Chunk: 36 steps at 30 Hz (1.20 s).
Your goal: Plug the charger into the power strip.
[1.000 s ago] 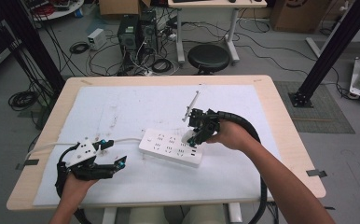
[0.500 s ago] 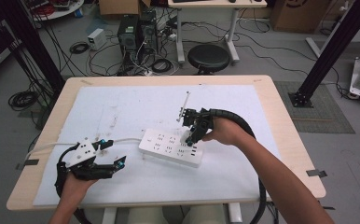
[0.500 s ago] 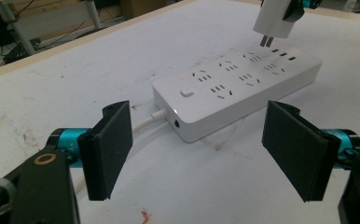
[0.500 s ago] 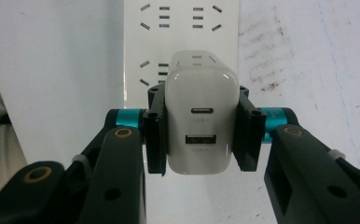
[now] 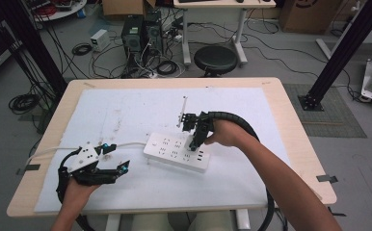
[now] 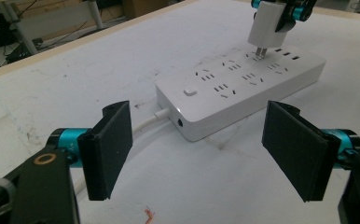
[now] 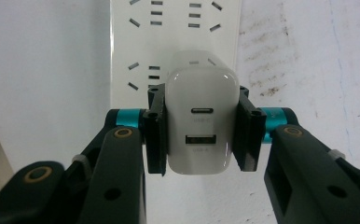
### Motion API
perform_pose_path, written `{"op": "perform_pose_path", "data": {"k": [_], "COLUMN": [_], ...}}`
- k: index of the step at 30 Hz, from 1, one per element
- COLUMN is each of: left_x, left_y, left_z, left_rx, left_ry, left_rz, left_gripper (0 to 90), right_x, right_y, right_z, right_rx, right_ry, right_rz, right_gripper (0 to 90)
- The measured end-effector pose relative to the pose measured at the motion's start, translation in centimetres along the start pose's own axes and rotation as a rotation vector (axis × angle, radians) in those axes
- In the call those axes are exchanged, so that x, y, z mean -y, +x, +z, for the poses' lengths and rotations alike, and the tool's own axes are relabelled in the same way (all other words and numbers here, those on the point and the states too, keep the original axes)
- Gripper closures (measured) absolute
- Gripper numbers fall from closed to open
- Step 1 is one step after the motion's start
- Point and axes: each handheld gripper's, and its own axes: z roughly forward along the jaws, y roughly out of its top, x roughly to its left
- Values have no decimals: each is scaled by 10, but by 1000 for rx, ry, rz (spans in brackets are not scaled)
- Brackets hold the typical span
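A white power strip [image 5: 175, 152] lies in the middle of the white table cover, its cord running off to the left. My right gripper [image 5: 194, 143] is shut on a white USB charger [image 7: 200, 126], pinched by its two sides. The charger [image 6: 266, 23] hangs just above the power strip [image 6: 243, 79], with its prongs at a socket near the strip's right end. The right gripper view looks down over the charger onto the power strip [image 7: 169, 37]. My left gripper [image 5: 119, 161] rests open near the table's front left, aimed at the strip's cord end, with nothing between its pads [image 6: 108, 149].
The strip's white cord [image 5: 54, 151] runs left to the table edge. A thin white stick [image 5: 183, 109] stands up behind the right gripper. Beyond the table are a black stool [image 5: 216, 59], computer towers [image 5: 140, 33] and floor cables. The table cover [image 5: 136, 110] is stained.
My right gripper has carried the charger left and down, from above the strip's right end to the sockets. The left gripper has stayed still.
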Motion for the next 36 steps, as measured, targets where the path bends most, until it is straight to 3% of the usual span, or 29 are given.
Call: {"op": "perform_pose_path", "data": {"k": [6,12,29,35,36], "left_x": [2,3,6,6,6], "left_y": [1,2,4,5,5], "left_z": [-1,-1,-1,0,0], "left_rx": [-2,-4,-4,0,2], "left_ry": [1,-2,-6,-9,-5], "left_rz": [-5,-9,-19,-15,-12], "left_gripper": [245,245,245,245,245], "right_x": [-6,-17,-25,-30,-32], "right_y": [0,2,4,7,8], "right_z": [1,5,7,9,17], "right_rx": [-2,10,17,28,39], "right_ry": [21,85,115,141,164], "right_rz": [-20,-36,-13,-18,-16], "right_gripper": [637,638,639,639,639]}}
